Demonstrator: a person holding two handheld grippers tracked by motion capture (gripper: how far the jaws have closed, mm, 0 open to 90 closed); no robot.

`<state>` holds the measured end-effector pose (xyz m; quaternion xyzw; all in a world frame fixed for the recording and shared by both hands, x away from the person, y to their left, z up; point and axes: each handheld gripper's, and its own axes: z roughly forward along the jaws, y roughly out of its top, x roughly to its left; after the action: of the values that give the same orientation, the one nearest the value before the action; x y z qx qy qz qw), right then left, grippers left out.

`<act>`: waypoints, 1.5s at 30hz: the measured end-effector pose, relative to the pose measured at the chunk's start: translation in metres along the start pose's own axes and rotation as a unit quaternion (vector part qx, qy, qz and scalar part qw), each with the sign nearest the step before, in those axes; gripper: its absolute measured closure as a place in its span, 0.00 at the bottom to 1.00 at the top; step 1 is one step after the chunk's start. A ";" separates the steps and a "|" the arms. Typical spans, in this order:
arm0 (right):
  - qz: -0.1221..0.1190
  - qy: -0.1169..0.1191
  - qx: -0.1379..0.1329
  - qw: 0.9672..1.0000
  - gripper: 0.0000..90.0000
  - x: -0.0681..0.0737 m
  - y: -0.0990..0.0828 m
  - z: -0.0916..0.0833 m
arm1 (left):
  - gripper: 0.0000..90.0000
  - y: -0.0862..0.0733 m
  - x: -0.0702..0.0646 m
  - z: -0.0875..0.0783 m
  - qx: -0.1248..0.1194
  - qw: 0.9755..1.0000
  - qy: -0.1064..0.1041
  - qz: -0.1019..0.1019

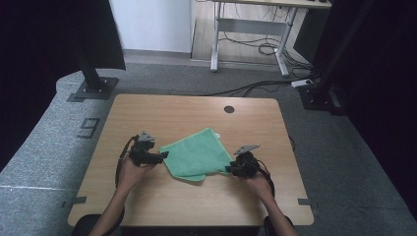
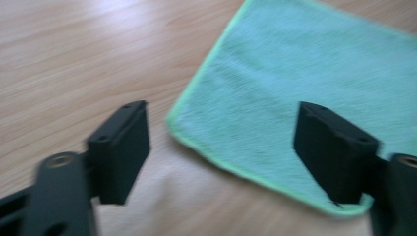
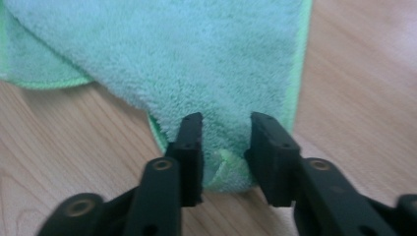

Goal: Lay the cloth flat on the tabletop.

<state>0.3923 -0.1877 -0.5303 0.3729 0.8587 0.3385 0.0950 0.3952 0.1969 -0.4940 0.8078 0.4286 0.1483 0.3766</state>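
Observation:
A green microfibre cloth point(image 1: 196, 155) lies partly folded in the middle of the wooden table point(image 1: 187, 110). My left gripper point(image 1: 163, 156) sits at the cloth's left edge. In the left gripper view its jaws point(image 2: 221, 110) stand wide apart, open, over a corner of the cloth point(image 2: 305, 83), and neither pad touches it. My right gripper point(image 1: 230, 169) is at the cloth's near right corner. In the right gripper view its jaws point(image 3: 223, 120) stand a little apart with that corner of the cloth point(image 3: 196, 59) lying loose between them.
A round dark hole point(image 1: 229, 109) sits near the table's far edge. Black stand bases rest on the floor at the back left point(image 1: 93, 87) and back right point(image 1: 314, 96). A desk frame point(image 1: 251, 29) and cables lie beyond the table.

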 end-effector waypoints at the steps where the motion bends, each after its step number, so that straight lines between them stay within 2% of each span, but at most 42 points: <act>1: 0.000 -0.004 -0.004 1.000 0.68 0.000 0.000 -0.001 | 0.19 -0.001 -0.007 0.000 -0.002 1.000 -0.004 0.003; 2: -0.001 -0.007 -0.006 1.000 0.66 -0.001 0.000 -0.002 | 0.16 -0.001 -0.007 0.000 -0.002 1.000 -0.004 0.003; 3: 0.002 -0.009 -0.006 1.000 0.65 -0.002 -0.001 -0.003 | 0.15 -0.006 -0.024 0.004 0.007 1.000 -0.015 0.017; 6: 0.006 -0.015 -0.006 1.000 0.61 -0.004 -0.003 -0.004 | 0.12 -0.017 -0.045 0.016 0.026 0.999 -0.027 0.032; 10: 0.000 -0.020 0.005 1.000 0.54 -0.005 -0.008 -0.003 | 0.10 -0.027 -0.058 0.030 0.047 0.998 -0.002 0.050; 14: -0.001 -0.019 0.003 1.000 0.53 -0.006 -0.011 -0.001 | 0.08 -0.034 -0.061 0.040 0.073 0.995 0.021 0.063; 17: -0.011 -0.027 0.007 1.000 0.53 -0.004 -0.011 -0.001 | 0.06 -0.036 -0.059 0.041 0.073 0.996 0.020 0.054; 20: -0.012 -0.033 0.011 0.999 0.53 -0.002 -0.011 -0.001 | 0.06 -0.034 -0.058 0.040 0.078 0.995 0.032 0.062; 22: -0.013 -0.034 0.012 0.999 0.53 -0.003 -0.011 -0.002 | 0.05 -0.033 -0.051 0.038 0.085 0.993 0.046 0.065; 25: -0.013 -0.034 0.013 0.999 0.52 -0.004 -0.011 -0.002 | 0.03 -0.032 -0.039 0.038 0.091 0.993 0.047 0.051; 26: -0.013 -0.034 0.013 0.999 0.52 -0.004 -0.011 -0.002 | 0.03 -0.032 -0.039 0.038 0.091 0.993 0.047 0.051; 29: -0.014 -0.033 0.014 0.999 0.51 -0.006 -0.011 -0.003 | 0.02 -0.029 -0.026 0.037 0.093 0.993 0.063 0.045; 32: -0.011 -0.035 0.014 0.999 0.51 -0.007 -0.011 -0.002 | 0.02 -0.026 -0.021 0.039 0.095 0.993 0.064 0.040; 35: -0.007 -0.039 0.013 0.999 0.51 -0.006 -0.011 -0.002 | 0.02 -0.023 -0.026 0.039 0.102 0.991 0.066 0.050; 39: -0.007 -0.039 0.010 0.999 0.52 -0.002 -0.012 -0.002 | 0.02 -0.023 -0.044 0.033 0.087 0.995 0.030 0.050; 41: -0.009 -0.037 0.012 0.999 0.52 0.000 -0.012 -0.002 | 0.01 -0.025 -0.055 0.033 0.082 0.995 0.013 0.052; 43: -0.013 -0.035 0.011 0.999 0.52 0.002 -0.012 -0.001 | 0.00 -0.028 -0.065 0.036 0.092 0.994 0.010 0.063; 45: -0.015 -0.033 0.012 0.999 0.52 0.003 -0.011 -0.001 | 0.00 -0.032 -0.069 0.040 0.107 0.991 0.023 0.071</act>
<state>0.3828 -0.1916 -0.5366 0.3722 0.8645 0.3142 0.1242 0.3580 0.1335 -0.5388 0.8683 0.3920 0.1462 0.2666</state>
